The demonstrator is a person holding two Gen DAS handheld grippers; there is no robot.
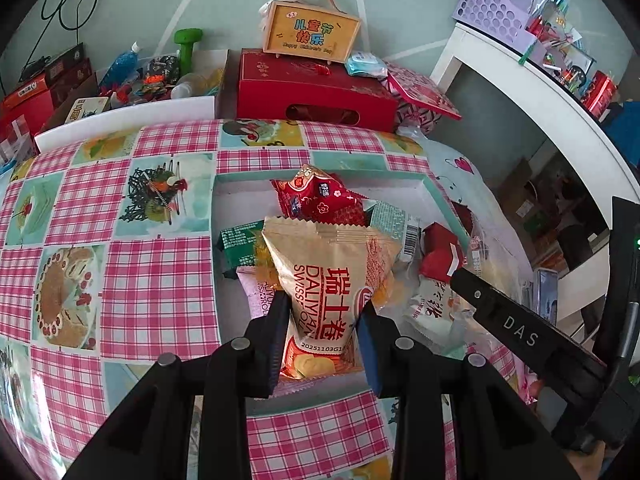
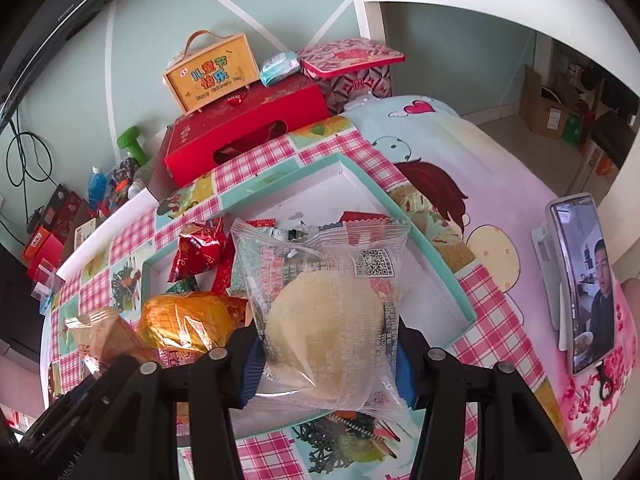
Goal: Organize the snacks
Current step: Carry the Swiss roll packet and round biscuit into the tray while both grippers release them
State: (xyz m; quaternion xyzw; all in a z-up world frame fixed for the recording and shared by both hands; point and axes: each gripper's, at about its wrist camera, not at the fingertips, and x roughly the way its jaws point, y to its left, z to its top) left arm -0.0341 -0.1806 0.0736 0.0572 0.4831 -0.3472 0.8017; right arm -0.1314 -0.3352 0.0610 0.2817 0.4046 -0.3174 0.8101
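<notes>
My left gripper (image 1: 323,312) is shut on a tan Swiss roll packet (image 1: 332,280) and holds it above the teal-rimmed box (image 1: 320,178). The box holds a red snack packet (image 1: 320,196), a green packet (image 1: 238,242) and others. My right gripper (image 2: 326,354) is shut on a clear-wrapped pale round cake (image 2: 324,312) over the same box (image 2: 432,248). In the right wrist view the Swiss roll packet (image 2: 106,338) shows at lower left, next to an orange-wrapped snack (image 2: 188,320) and a red packet (image 2: 200,254).
The box sits on a pink checked tablecloth (image 1: 152,276). Behind stand a red gift box (image 1: 312,88), a yellow handled case (image 1: 312,34) and clutter at the left. A phone on a stand (image 2: 580,284) is at the right. A white shelf (image 1: 532,92) curves on the right.
</notes>
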